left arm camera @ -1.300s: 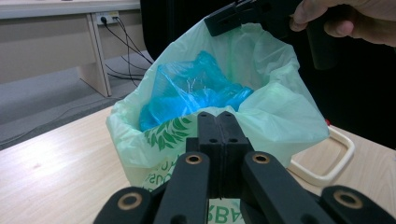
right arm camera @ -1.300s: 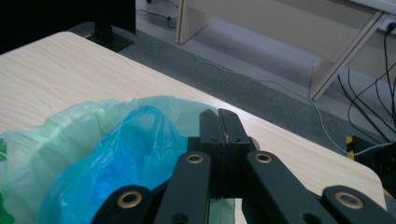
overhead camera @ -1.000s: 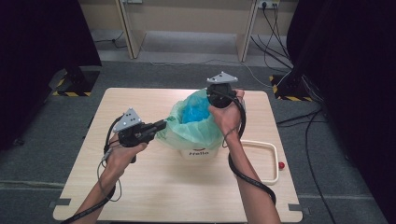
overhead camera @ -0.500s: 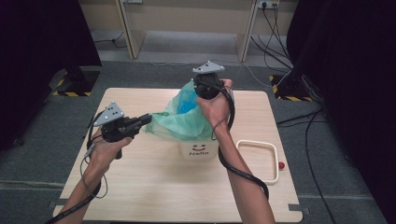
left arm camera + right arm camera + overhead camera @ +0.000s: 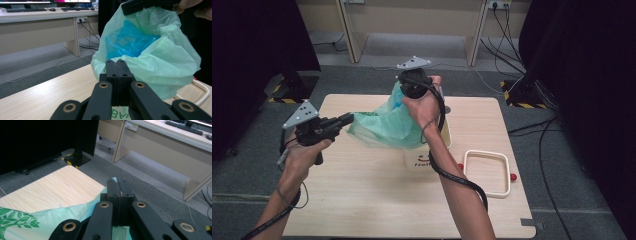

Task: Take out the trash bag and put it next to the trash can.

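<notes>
Two grippers are clamped on one green bag [image 5: 384,125]. The left gripper [image 5: 343,120] has its jaws pressed fully together on the bag's near rim, seen just beyond their tips in the left gripper view [image 5: 155,62]. The right gripper [image 5: 412,90], held higher, has its jaws shut on the far rim, a thin edge of film [image 5: 115,180] pinched between them. The bag is stretched between both pairs of jaws above a white bucket [image 5: 424,157] on the counter [image 5: 362,200], with blue material [image 5: 127,43] inside.

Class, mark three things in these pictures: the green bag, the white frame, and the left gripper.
green bag [image 5: 384,127], high view, on its stretched side.
white frame [image 5: 486,172], high view, on its left rail.
left gripper [image 5: 348,118], high view, at its shut jaw tips on the bag's edge.
</notes>
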